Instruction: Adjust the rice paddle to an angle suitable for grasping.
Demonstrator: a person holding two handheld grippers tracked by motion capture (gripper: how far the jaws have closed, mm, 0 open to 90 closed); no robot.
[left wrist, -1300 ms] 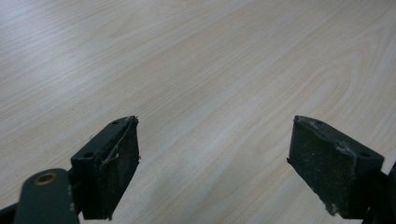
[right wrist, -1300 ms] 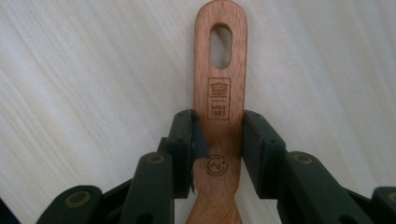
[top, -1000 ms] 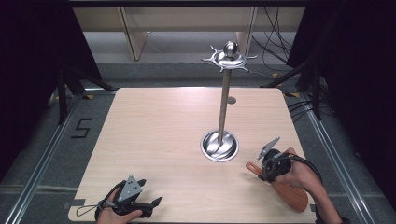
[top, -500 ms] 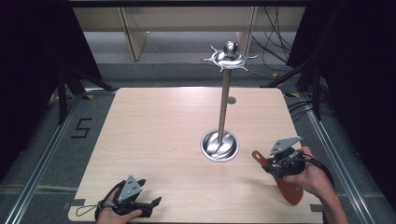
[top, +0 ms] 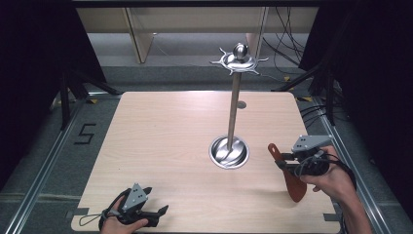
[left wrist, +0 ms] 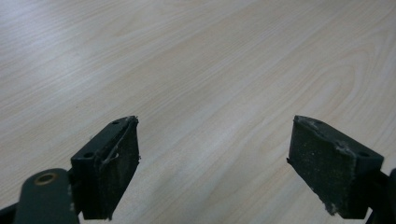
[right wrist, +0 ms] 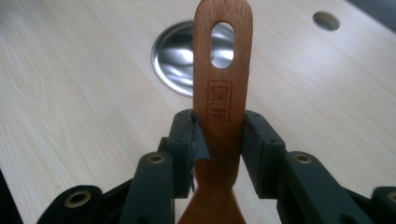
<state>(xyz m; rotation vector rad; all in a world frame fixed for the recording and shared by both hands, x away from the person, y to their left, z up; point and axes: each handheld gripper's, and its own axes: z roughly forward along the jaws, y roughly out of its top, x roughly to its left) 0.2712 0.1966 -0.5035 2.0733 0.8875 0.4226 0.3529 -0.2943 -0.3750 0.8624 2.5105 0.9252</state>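
Right, left tongs (top: 155, 213) parked at the near bench (top: 160, 146) edge, well left of the stand base, jaws wide apart, nothing between them; bare wood in the left gripper view.

Right tongs (right wrist: 218, 140) clamped on the wooden spatula (right wrist: 223, 84), pads pressing the flat handle from both sides, grip just below the hanging slot. In the high view the spatula (top: 288, 174) sits just right of the stand base (top: 229, 152), blade hanging down toward the bench, slotted end up.

Likely step: lift it and hang it on a hook of the utensil stand (top: 234, 105). To do it well:
- keep the grip square, handle is thin and could pivot between the pads
- raise until the slot clears the hook ring (top: 238, 62) at the pole top, then come in level
- line the slot onto one prong, lower, only then release
- stay off the pole; a narrow stand may tip

Spatula: reddish-brown wood, oval slot, small stamped mark under it, broad blade.
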